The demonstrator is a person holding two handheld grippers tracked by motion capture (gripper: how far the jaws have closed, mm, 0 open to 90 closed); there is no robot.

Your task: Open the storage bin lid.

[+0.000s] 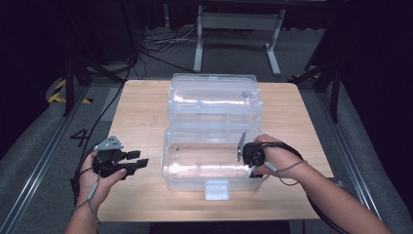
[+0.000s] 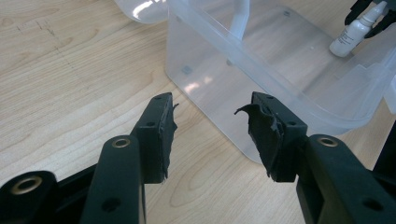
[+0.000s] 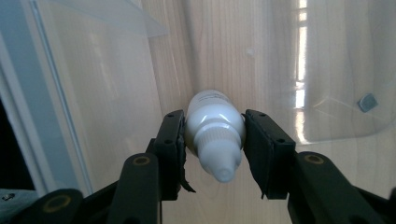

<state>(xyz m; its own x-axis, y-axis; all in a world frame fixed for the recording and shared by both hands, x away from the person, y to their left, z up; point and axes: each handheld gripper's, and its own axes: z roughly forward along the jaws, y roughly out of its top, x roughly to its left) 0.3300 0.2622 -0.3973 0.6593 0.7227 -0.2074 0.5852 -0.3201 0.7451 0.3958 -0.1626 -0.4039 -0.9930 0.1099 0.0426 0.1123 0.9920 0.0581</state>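
- A small white dropper bottle (image 3: 215, 133) is seen clamped between the two black jaws of the right gripper (image 3: 214, 140), its nozzle tip pointing back toward the camera on that gripper.
- In the high view, the right gripper (image 1: 249, 157) is held at the right end of a clear plastic box (image 1: 171, 168), with its jaws reaching down inside the box near the right wall.
- From the left gripper view, the bottle (image 2: 354, 33) is seen upright inside the box (image 2: 299, 100), gripped near its neck at the far end, its base close to the box floor; whether it touches the floor cannot be told.
- The box lid (image 1: 214, 95) is shown thrown back behind the box on the wooden table (image 1: 141, 117), and a white latch (image 1: 216, 189) is seen at the middle of the front wall.
- The left gripper (image 1: 130, 163) is held over the table just to the left of the box, apart from it.
- Its jaws are spread wide with nothing between them, and the rubber pads (image 2: 259, 126) are visibly torn at the edges.
- The left gripper (image 2: 212, 135) is pointed at the near corner of the box without touching it.
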